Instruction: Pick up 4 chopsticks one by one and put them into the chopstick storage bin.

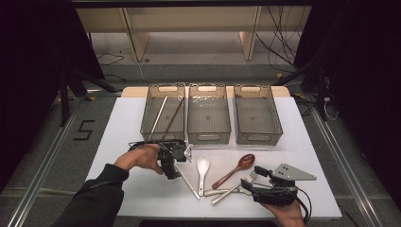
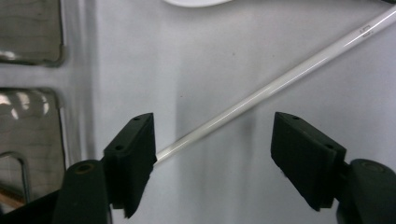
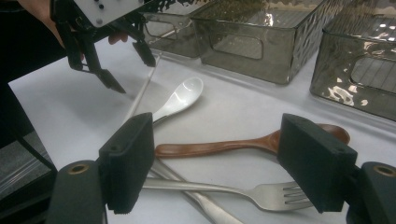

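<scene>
Left tool (image 2: pixel 212 158) astride diagonal white chopstick (image 2: pixel 280 81)

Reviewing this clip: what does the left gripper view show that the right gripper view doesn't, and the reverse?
Left gripper view alone: the left gripper from its own camera, jaws open astride the white chopstick, pads not pressing it.

Right gripper view alone: the right gripper open above the metal fork, and the brown wooden spoon.

Both: the chopstick, the white spoon, the grey bins and the white table.
</scene>
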Tool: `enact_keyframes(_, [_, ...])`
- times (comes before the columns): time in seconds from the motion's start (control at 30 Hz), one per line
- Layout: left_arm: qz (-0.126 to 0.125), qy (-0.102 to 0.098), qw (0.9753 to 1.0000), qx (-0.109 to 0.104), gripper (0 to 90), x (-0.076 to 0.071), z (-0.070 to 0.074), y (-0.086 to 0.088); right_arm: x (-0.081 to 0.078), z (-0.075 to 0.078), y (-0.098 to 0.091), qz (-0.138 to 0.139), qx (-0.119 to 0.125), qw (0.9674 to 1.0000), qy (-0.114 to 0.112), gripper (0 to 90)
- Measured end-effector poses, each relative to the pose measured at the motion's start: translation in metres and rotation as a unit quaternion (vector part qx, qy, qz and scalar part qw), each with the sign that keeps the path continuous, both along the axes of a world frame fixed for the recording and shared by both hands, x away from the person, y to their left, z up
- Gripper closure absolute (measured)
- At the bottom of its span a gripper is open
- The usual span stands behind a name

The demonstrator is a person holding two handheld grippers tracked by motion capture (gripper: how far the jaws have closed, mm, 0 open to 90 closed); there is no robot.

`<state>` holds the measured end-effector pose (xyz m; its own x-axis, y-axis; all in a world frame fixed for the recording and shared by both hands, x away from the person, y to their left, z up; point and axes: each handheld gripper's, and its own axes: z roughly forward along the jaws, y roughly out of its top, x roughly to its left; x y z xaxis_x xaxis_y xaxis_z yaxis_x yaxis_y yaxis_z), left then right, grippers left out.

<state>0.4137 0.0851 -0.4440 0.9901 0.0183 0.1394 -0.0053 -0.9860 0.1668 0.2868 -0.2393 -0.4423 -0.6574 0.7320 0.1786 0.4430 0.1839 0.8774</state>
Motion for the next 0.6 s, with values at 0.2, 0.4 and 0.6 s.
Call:
enact_keyframes(0.2, [-0.014,0.011,0.9998,0.008,40.7,-0.001,-0.005,-0.003,0.000,0.000,0.000,0.000,0.000,1.0000,0.000,28.2])
enact_keyframes(0.4, [-0.020,0.022,0.9995,0.015,48.3,-0.001,-0.010,-0.006,0.000,0.000,0.000,0.001,0.000,1.0000,0.001,28.2])
enact_keyframes(0.6, [-0.034,0.031,0.9986,0.027,53.4,0.001,-0.011,-0.009,0.000,0.000,0.000,0.001,0.000,1.0000,0.001,28.2])
